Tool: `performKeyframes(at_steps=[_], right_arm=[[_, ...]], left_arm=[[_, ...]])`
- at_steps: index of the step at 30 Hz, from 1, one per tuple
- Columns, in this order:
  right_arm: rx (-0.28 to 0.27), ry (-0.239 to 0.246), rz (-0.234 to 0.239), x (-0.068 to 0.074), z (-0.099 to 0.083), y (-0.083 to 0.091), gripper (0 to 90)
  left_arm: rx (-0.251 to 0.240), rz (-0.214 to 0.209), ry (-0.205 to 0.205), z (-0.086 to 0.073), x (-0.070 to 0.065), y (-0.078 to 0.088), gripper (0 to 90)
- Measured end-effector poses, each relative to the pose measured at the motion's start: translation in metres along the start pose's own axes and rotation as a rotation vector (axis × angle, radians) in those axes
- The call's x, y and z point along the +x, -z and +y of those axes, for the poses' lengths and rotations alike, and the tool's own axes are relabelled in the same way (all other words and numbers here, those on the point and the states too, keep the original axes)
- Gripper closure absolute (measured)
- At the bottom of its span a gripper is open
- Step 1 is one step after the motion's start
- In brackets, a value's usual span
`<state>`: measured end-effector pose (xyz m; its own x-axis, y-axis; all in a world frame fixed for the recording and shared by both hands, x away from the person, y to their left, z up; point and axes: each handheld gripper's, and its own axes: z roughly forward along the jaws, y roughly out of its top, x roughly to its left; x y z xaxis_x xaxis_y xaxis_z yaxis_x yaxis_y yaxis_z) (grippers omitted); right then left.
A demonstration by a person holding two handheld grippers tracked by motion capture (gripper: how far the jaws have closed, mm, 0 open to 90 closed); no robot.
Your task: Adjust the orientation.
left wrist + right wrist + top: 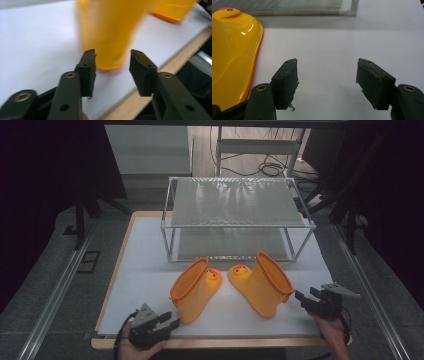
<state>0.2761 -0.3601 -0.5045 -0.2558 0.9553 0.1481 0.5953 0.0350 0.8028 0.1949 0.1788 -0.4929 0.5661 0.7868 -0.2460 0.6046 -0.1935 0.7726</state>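
Left gripper sits at the near left edge of the table, held in the person's left hand, with its jaws spread apart and nothing between the pads. In the left gripper view the two black pads stand apart and point at the blurred sole end of the left boot, which lies just ahead of them without contact.

Right gripper rests at the near right side, held in the right hand, jaws also spread wide and empty. In the right gripper view only bare white surface lies between its pads; the right boot lies to the left of them, apart from the left pad.

Both boots are yellow with orange rims and a duck face on the toe. The left boot and the right boot lie on their sides on the white mat, near the middle of its front half. Their toes point toward each other and almost meet; the shaft openings face outward and toward the back.

Behind the boots stands a two-level metal rack with mesh shelves, both levels bare. The mat lies on a wooden board
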Motion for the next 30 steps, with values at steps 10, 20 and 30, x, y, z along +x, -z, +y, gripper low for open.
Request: performKeyframes(at_steps=[10,20,30], right_arm=[[0.006,0.046,0.107,0.005,0.001,-0.001,40.3],[0.046,0.107,0.204,0.004,0.004,0.003,65.8],[0.125,0.237,0.252,0.013,0.002,0.004,89.6]], left_arm=[[-0.004,-0.048,0.003,0.045,0.038,-0.015,45.0],[0.005,-0.057,0.035,0.045,0.050,-0.016,41.3],[0.048,-0.071,0.012,0.047,0.046,-0.020,40.7]])
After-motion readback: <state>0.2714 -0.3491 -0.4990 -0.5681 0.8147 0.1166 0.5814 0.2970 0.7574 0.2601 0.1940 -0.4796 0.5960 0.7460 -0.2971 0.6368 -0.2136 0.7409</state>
